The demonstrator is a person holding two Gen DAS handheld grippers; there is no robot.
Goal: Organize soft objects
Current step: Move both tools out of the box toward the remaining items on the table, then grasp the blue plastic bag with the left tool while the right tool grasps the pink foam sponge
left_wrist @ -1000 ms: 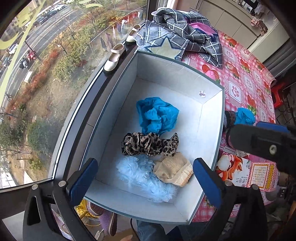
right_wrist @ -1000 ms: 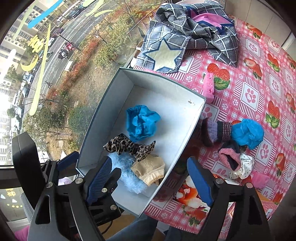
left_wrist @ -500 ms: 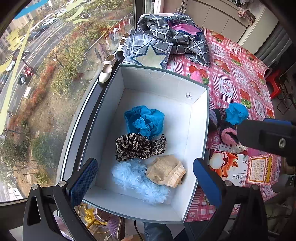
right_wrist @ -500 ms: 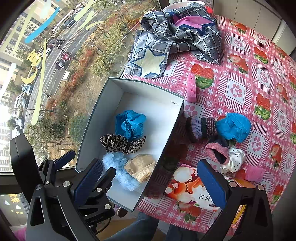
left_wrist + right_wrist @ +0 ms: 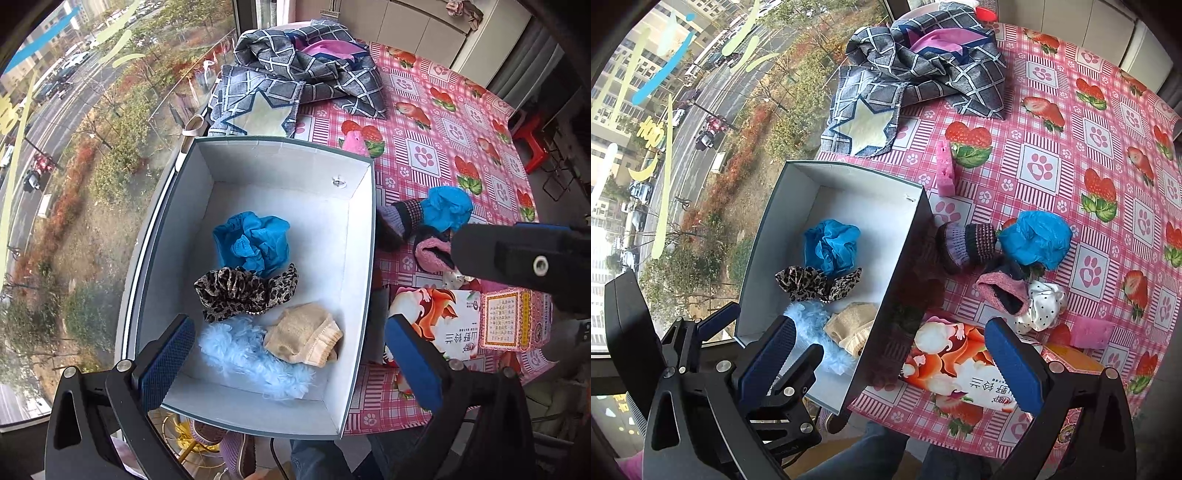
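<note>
Up front, both grippers hang w/ fingers spread wide, nothing held: left gripper [image 5: 288,363] over the box's near end, right gripper [image 5: 899,363] straddling the box's right wall & the printed packet [image 5: 955,369]. White box [image 5: 364,258] sits at the surface's window edge, long axis running near-to-far. Inside, near to far: fluffy pale-blue piece [image 5: 251,356] lying crosswise beside a beige sock [image 5: 303,338], leopard scrunchie [image 5: 245,291] crosswise, blue scrunchie [image 5: 253,242]. Right of box on the pink cloth: polka-dot scrunchie [image 5: 1039,304], pink knit item [image 5: 1001,290], striped sock [image 5: 966,242], another blue scrunchie [image 5: 1036,238]. Farther back, pink sponge [image 5: 946,170], then checked fabric [image 5: 923,77].
</note>
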